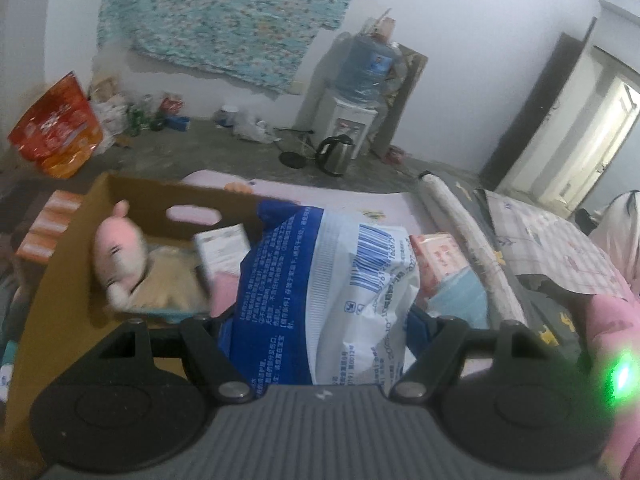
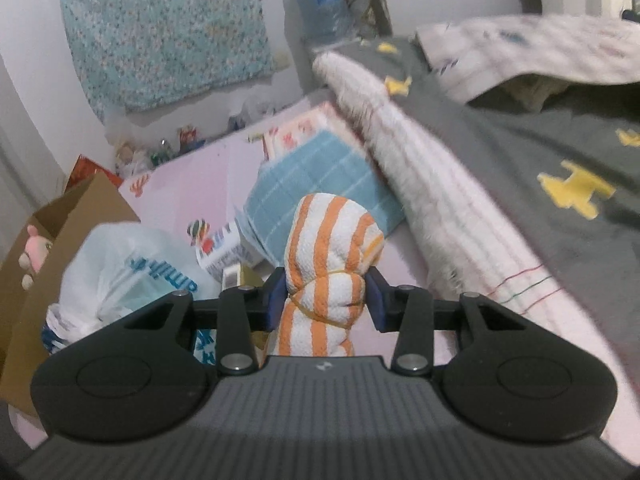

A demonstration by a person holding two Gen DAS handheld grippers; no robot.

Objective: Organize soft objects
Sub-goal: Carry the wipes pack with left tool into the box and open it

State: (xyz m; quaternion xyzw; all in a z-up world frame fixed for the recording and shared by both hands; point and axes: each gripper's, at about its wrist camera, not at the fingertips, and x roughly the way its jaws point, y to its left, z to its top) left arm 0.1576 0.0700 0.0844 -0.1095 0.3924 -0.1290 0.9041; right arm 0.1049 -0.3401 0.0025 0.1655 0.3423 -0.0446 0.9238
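My left gripper (image 1: 320, 320) is shut on a blue-and-white plastic pack (image 1: 324, 280) with a barcode and holds it at the right edge of the brown cardboard box (image 1: 60, 280). In the box lie a pink plush toy (image 1: 118, 248), a beige soft item (image 1: 168, 280) and a small white carton (image 1: 224, 252). My right gripper (image 2: 326, 296) is shut on a rolled orange-and-white striped towel (image 2: 332, 252) bound with a rubber band, held above the pink bed sheet (image 2: 192, 176). The pack (image 2: 132, 272) and the box (image 2: 48, 256) show at the left in the right wrist view.
A folded blue checked towel (image 2: 320, 180) and pink-printed tissue packs (image 2: 304, 128) lie on the sheet. A long rolled white towel (image 2: 420, 184) and a grey quilt with yellow shapes (image 2: 540, 160) lie to the right. A kettle (image 1: 334, 156) and a water dispenser (image 1: 348, 120) stand on the floor.
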